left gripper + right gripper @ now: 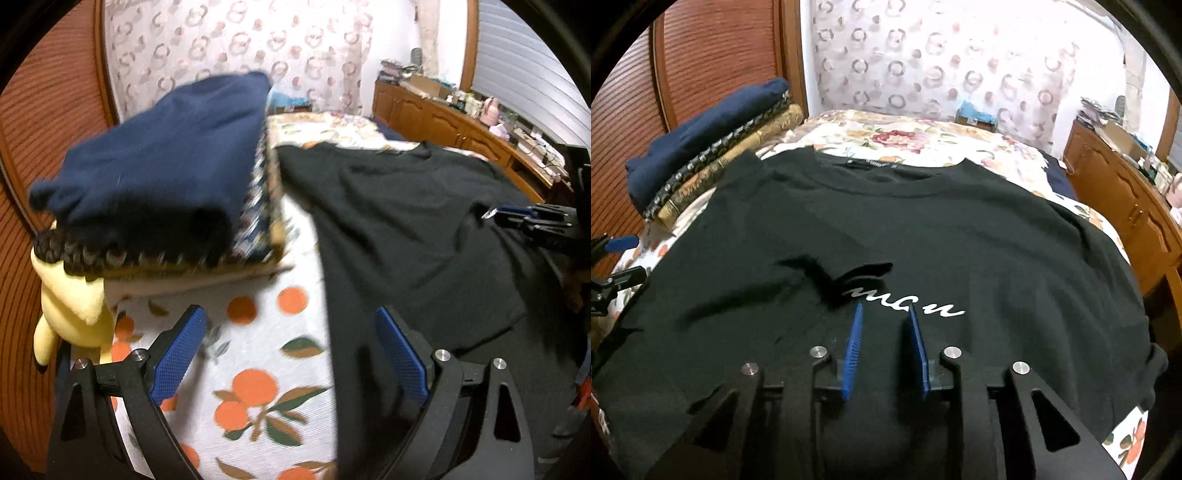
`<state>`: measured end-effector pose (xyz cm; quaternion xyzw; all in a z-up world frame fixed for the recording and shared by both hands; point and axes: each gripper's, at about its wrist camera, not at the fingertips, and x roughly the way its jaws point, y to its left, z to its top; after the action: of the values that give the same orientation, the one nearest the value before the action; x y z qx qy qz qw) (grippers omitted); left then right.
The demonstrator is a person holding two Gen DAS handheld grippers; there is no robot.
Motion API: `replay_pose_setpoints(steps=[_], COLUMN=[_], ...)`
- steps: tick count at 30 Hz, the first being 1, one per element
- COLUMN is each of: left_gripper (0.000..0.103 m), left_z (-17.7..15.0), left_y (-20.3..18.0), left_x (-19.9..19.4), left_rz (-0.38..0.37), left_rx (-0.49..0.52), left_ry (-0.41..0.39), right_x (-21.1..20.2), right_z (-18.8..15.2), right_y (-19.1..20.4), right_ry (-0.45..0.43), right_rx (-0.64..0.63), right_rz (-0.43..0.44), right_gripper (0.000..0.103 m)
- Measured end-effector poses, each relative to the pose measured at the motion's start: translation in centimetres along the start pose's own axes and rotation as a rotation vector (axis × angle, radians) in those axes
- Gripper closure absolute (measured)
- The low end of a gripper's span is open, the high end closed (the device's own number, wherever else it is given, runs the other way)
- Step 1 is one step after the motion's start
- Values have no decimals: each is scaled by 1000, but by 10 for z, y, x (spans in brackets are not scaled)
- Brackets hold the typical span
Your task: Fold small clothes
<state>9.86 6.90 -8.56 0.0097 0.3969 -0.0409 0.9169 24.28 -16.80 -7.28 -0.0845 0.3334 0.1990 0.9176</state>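
Right now the right gripper (884,314) hangs low over the chest of the black T-shirt (923,236), its blue pads (854,350) a narrow gap apart with no cloth pinched between them; the tips sit just at the white lettering (916,306) (part of it is hidden under a small raised fold). That shirt lies spread flat, collar away, on a bedspread printed with oranges (255,387). Over at the shirt's edge, the left gripper (290,354) stands wide apart and empty, one pad above the bedspread and the other above black cloth. Beyond it a stack of folded clothes (166,177) rests beside the shirt, navy piece on top, with a yellow plush toy (70,314) at its near corner.
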Motion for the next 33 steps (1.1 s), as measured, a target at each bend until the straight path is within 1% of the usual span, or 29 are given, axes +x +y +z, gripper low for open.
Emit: replay_pose_setpoints(steps=[1, 2, 3, 5, 6, 9, 12, 14, 20, 22, 28, 33], left_gripper=[10, 10, 10, 10, 10, 10, 10, 10, 10, 10, 10, 10], left_z=[4, 9, 16, 27, 31, 46, 58, 68, 85, 86, 83, 83], left_y=[-5, -9, -16, -27, -31, -51, -70, -86, -122, -128, -136, -139], left_x=[-2, -3, -3, 2, 5, 17, 30, 39, 66, 76, 99, 98], left_rz=[-5, -10, -21, -45, -54, -85, -117, -145, -179, -183, -192, -197], left_rx=[11, 20, 31, 48, 54, 90, 114, 137, 217, 229, 239, 242], left_ry=[-11, -21, -29, -32, -32, -33, -19, -10, 24, 48, 116, 107], right_x=[-2, -4, -8, -10, -9, -1, 4, 6, -9, -17, -27, -41], right_z=[1, 1, -1, -4, -9, -14, -16, -19, -29, -34, -34, -38], right_y=[-2, -3, -6, -8, -11, -20, -32, -39, -49, -60, -80, -107], right_ry=[-10, -20, -32, -39, -34, -6, 18, 23, 13, 9, -15, -32], right_rx=[5, 10, 16, 22, 24, 30, 44, 50, 78, 89, 122, 164], right_rz=[5, 5, 9, 9, 0, -42, -64, -72, -89, -97, -146, -229], right_gripper=[71, 62, 59, 47, 46, 45, 45, 45, 45, 45, 45, 45])
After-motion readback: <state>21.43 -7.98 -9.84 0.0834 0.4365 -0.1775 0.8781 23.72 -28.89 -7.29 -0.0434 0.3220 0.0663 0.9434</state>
